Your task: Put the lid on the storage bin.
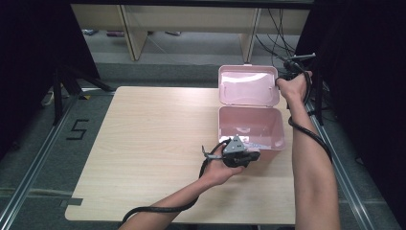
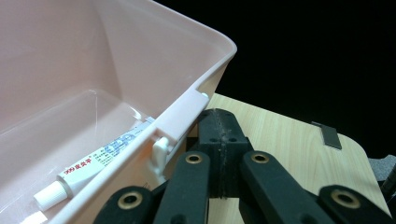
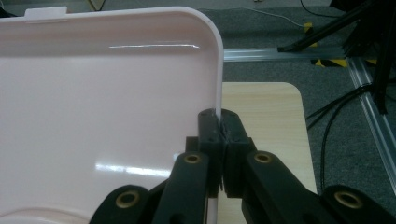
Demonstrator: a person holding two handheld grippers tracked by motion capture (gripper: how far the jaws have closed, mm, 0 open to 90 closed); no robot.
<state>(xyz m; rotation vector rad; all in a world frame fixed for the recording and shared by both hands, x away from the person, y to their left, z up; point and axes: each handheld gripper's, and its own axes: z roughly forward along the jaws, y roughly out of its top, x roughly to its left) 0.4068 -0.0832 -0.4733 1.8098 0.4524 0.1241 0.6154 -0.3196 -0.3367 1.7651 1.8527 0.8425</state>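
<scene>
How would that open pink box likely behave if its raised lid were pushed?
The pink box looks thin-walled and nearly empty, so probably light and apt to slide or tip. Its lid, pinched by the right claw, likely flexes. The glossy plastic seems slippery.

A light wood-grain surface (image 1: 143, 143) stands on grey floor (image 1: 43, 158) marked with a black "5" (image 1: 76, 129). Beyond it stand pale furniture legs (image 1: 136, 33); black drapes, apparently curtains (image 1: 28, 57), flank both sides, and cables (image 1: 275, 33) trail behind.
</scene>
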